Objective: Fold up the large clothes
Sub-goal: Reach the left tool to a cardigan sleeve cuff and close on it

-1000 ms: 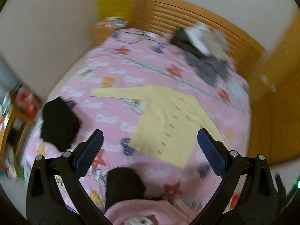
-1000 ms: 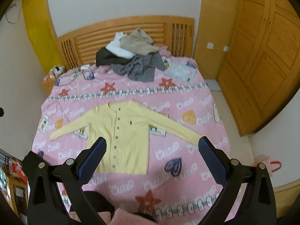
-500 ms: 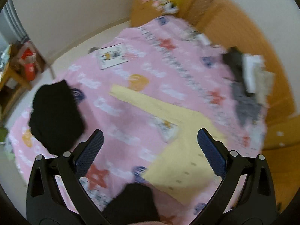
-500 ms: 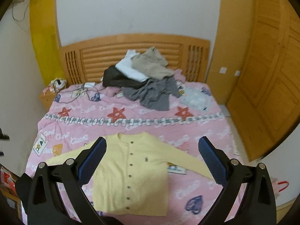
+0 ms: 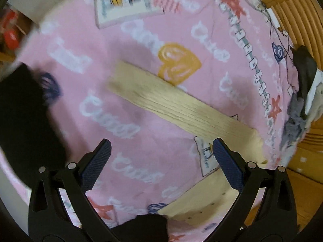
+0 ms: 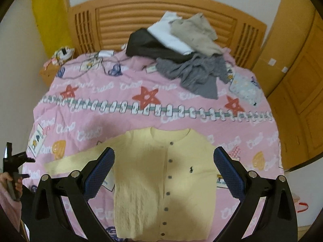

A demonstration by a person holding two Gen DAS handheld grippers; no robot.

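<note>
A pale yellow buttoned cardigan [image 6: 161, 173] lies flat, front up, on the pink patterned bedspread [image 6: 153, 109]. Its left sleeve [image 5: 173, 104] stretches out across the spread in the left wrist view. My left gripper [image 5: 160, 159] is open and empty, hovering above the spread just short of that sleeve. It also shows at the left edge of the right wrist view [image 6: 14, 165]. My right gripper [image 6: 164, 167] is open and empty above the cardigan's chest. The right sleeve is hidden behind my right finger.
A heap of black, white, beige and grey clothes [image 6: 177, 48] lies by the wooden headboard [image 6: 157, 14]. A black garment [image 5: 22, 121] lies at the bed's left edge. A wooden wardrobe [image 6: 298, 80] stands on the right. Cables [image 6: 97, 64] lie near the pillow end.
My left gripper has swung left and dropped close to the outstretched sleeve. My right gripper has moved forward and down over the cardigan's body. Both stayed open.
</note>
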